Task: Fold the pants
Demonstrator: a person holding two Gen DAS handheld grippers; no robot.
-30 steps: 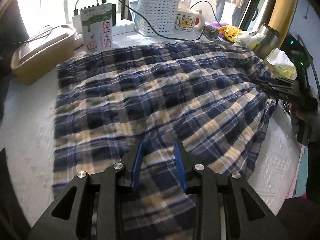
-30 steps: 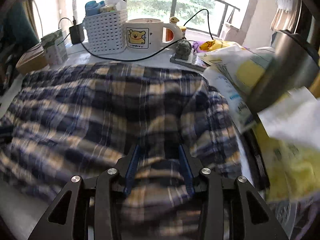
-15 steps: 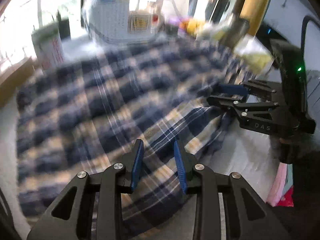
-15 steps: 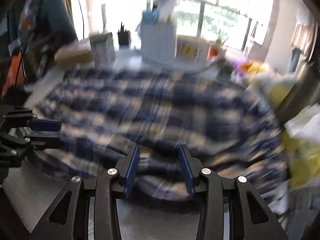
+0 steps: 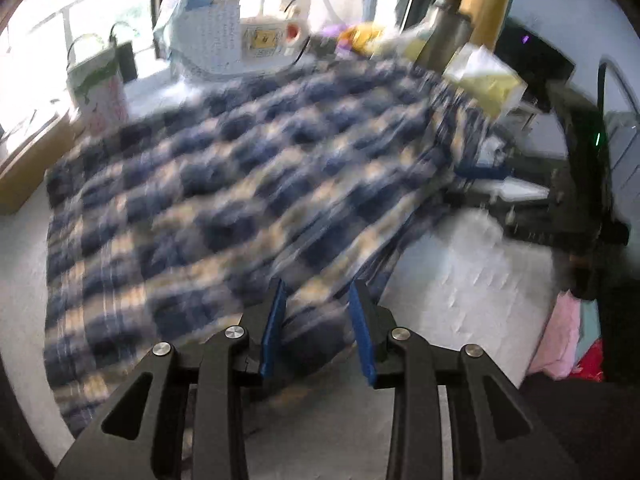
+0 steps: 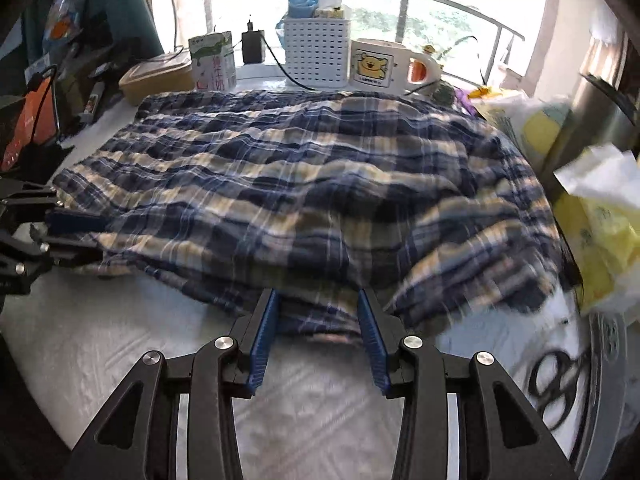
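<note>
Blue, navy and cream plaid pants [image 6: 304, 184] lie spread over the white table [image 6: 120, 340]; the left wrist view shows them blurred [image 5: 208, 184]. My left gripper [image 5: 318, 328] is open, its blue pads either side of the near edge of the cloth. My right gripper [image 6: 318, 332] is open, with the front hem of the pants between its pads. Each gripper also shows in the other's view: the right gripper [image 5: 492, 184] at the pants' right edge, the left gripper [image 6: 76, 236] at their left edge.
Along the window stand a white perforated basket [image 6: 316, 56], a bear mug [image 6: 380, 66], a milk carton [image 6: 212, 62], a tan lidded box [image 6: 156, 78] and a black cable. A steel flask [image 6: 592, 116] and yellow-white packets [image 6: 600, 216] crowd the right side.
Both grippers have pulled back toward the near edge of the pants, from over the cloth to its hem. White table now shows in front of each. Both stay open.
</note>
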